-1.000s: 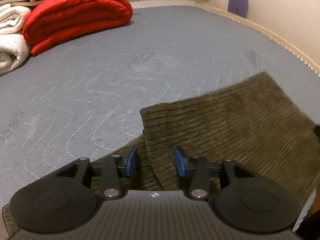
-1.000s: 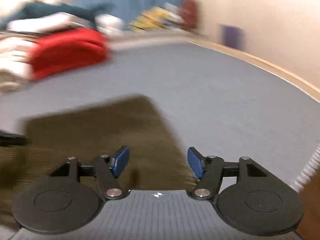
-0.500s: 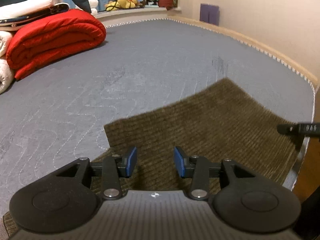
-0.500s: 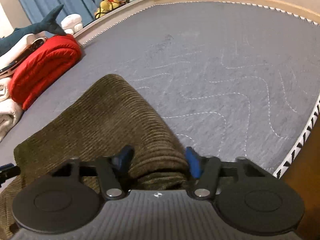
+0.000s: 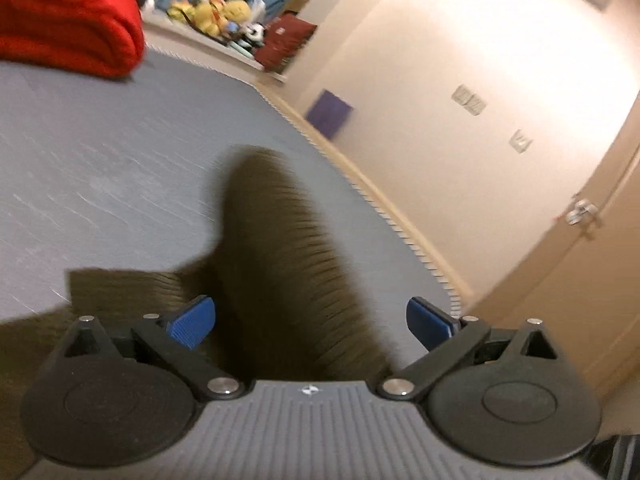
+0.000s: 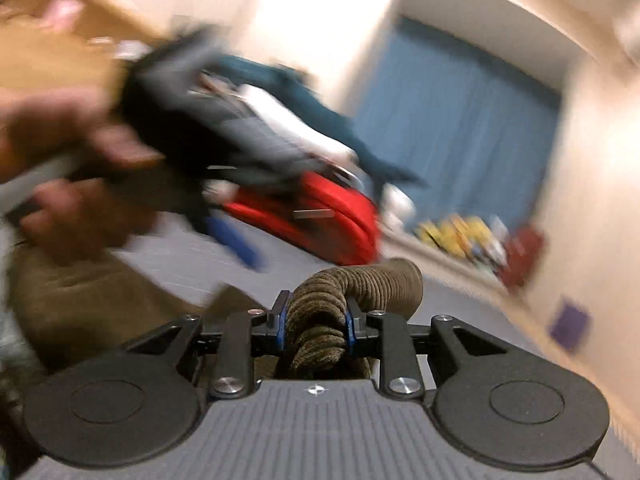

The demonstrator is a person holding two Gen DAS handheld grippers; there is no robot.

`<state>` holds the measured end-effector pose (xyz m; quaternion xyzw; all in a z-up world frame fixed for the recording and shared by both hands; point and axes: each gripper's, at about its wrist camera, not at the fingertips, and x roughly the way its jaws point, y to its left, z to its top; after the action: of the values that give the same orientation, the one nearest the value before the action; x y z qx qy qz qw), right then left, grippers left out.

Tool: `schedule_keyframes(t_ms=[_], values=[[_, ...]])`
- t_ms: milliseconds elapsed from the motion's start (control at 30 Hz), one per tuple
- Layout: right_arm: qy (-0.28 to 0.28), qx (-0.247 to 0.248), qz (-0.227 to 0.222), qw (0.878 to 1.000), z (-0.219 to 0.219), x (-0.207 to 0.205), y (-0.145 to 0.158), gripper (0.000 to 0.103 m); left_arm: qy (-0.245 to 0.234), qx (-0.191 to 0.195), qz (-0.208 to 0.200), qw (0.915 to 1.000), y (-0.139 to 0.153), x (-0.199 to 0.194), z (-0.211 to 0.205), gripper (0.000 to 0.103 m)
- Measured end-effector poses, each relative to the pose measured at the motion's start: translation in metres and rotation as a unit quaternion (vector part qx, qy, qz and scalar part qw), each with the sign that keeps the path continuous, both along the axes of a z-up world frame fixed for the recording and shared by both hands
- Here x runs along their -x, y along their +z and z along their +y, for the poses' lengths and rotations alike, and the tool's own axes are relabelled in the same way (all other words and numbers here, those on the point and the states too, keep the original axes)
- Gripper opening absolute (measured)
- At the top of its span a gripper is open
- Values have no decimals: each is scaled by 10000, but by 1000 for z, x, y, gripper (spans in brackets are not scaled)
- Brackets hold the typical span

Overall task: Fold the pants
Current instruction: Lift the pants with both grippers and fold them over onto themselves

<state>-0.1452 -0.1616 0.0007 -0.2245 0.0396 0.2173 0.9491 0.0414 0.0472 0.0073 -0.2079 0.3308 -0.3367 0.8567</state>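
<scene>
The brown corduroy pants lie on the grey quilted bed, with a raised fold running toward the camera. My left gripper is opening wide. The fold stands between its blue pads, which do not press on it. In the right wrist view my right gripper is closing, and its pads pinch a bunched roll of the pants lifted off the bed. The same view shows, blurred at upper left, a hand holding the left gripper above more of the pants.
A folded red blanket lies at the bed's far end, with plush toys on a ledge behind it. The bed's right edge runs along a beige wall with a door. A blue curtain hangs at the back.
My left jaws have spread wide and that gripper has risen and rolled. The right gripper has closed on the folded edge of the pants, lifted it and swung round.
</scene>
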Motion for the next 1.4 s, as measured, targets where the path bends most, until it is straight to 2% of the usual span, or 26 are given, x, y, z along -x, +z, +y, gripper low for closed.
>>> schedule_keyframes(t_ms=[67, 133, 200, 267, 300, 367, 433, 500, 567, 600, 633, 667, 733, 833, 867, 1000, 1033, 1100, 1133, 1167, 1200, 1233, 1267, 1333, 1400], values=[[395, 229, -131, 9989, 18, 12, -5, 27, 107, 15, 75, 9999, -1, 0, 5, 102], [732, 424, -228, 9962, 34, 23, -11, 27, 317, -148, 196, 9992, -4, -1, 11, 102], [926, 529, -265, 9939, 47, 28, -14, 26, 670, -401, 311, 9965, -10, -4, 22, 91], [1043, 567, -300, 9925, 56, 31, -14, 26, 1004, -775, 517, 9906, -16, -6, 34, 37], [1080, 607, -337, 9917, 61, 31, -14, 26, 1073, -882, 582, 9886, -19, -8, 40, 31], [1106, 608, -275, 9916, 66, 27, -16, 27, 1128, -1031, 644, 9861, -25, -8, 52, 23], [1279, 668, -68, 9895, 73, 20, -17, 32, 1196, -1190, 639, 9836, -28, -4, 59, 21], [1565, 786, 34, 9845, 82, 20, -21, 36, 1227, -1182, 634, 9833, -29, -1, 71, 21], [1803, 624, 250, 9813, 87, 20, -18, 51, 1346, -1136, 630, 9824, -25, 2, 89, 20], [1957, 405, 415, 9789, 86, 20, -12, 55, 1409, -1117, 618, 9818, -22, 4, 96, 20], [2173, 74, 640, 9740, 83, 18, -4, 65, 1472, -1094, 608, 9812, -19, 9, 107, 20], [2431, -349, 931, 9649, 79, 13, 6, 73, 1508, -1086, 612, 9807, -16, 13, 118, 20], [2760, -1142, 1506, 9424, 70, -4, 21, 79, 1549, -1141, 683, 9789, -14, 24, 147, 20], [2895, -1907, 2265, 9102, 61, -37, 32, 80, 1767, -1190, 775, 9740, -8, 41, 183, 20], [2866, -2069, 2406, 9040, 60, -46, 33, 80, 1835, -1205, 774, 9725, -6, 47, 195, 20], [2450, -2381, 2791, 8974, 53, -78, 30, 81, 2128, -1322, 1058, 9623, -11, 64, 246, 24], [2278, -2385, 2913, 8980, 53, -87, 25, 82, 2273, -1416, 1224, 9557, -17, 66, 256, 31], [1750, -2249, 3207, 9033, 57, -104, 7, 85, 2547, -1541, 1552, 9420, -28, 62, 268, 37], [1441, -2168, 3375, 9046, 61, -113, -1, 85, 2636, -1523, 1735, 9366, -34, 59, 274, 47], [1071, -2083, 3545, 9052, 62, -122, -11, 85, 2708, -1443, 1825, 9341, -37, 58, 279, 57], [661, -1979, 3721, 9044, 63, -131, -20, 85, 2778, -1329, 1854, 9332, -40, 57, 285, 61], [394, -1918, 3868, 9012, 61, -135, -30, 85, 2808, -1262, 1869, 9329, -41, 55, 288, 73], [255, -1934, 4033, 8940, 61, -141, -37, 86, 2854, -1260, 1895, 9310, -41, 53, 290, 89], [227, -2184, 4443, 8686, 57, -151, -51, 88, 3059, -1406, 1873, 9228, -41, 57, 293, 93], [256, -2453, 4718, 8465, 54, -162, -59, 88, 3081, -1347, 1997, 9203, -44, 52, 295, 93]])
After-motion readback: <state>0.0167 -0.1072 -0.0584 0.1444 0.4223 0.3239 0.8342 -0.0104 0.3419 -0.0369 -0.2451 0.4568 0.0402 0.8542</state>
